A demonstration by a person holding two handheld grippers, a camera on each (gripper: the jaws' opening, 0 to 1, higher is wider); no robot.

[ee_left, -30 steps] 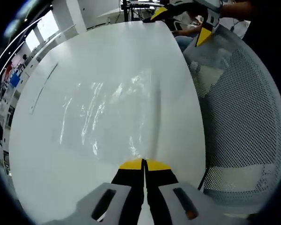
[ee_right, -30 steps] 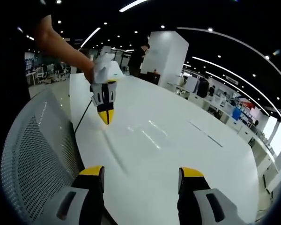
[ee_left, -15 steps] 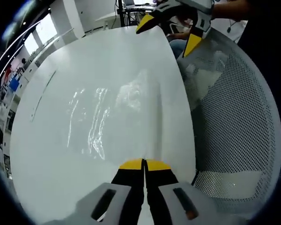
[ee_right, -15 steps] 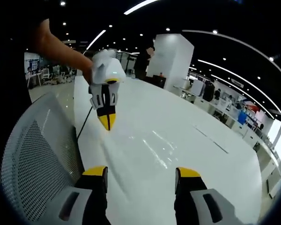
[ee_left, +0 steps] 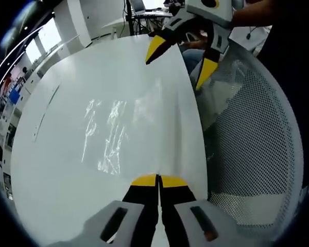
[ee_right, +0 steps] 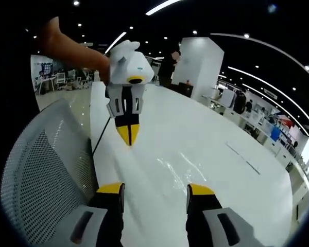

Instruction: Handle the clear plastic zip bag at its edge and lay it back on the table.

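My left gripper (ee_left: 157, 181) is pinched tight on the near edge of the clear zip bag (ee_left: 126, 131), which sags over the white desk (ee_left: 51, 154). Right gripper (ee_right: 155, 189) hangs spread, empty, above the bag's far edge. Mid-handling; next I'd lower and release flat.

No text, label, brand, number or sign is readable in either view; the far office background is too small and blurred to read.
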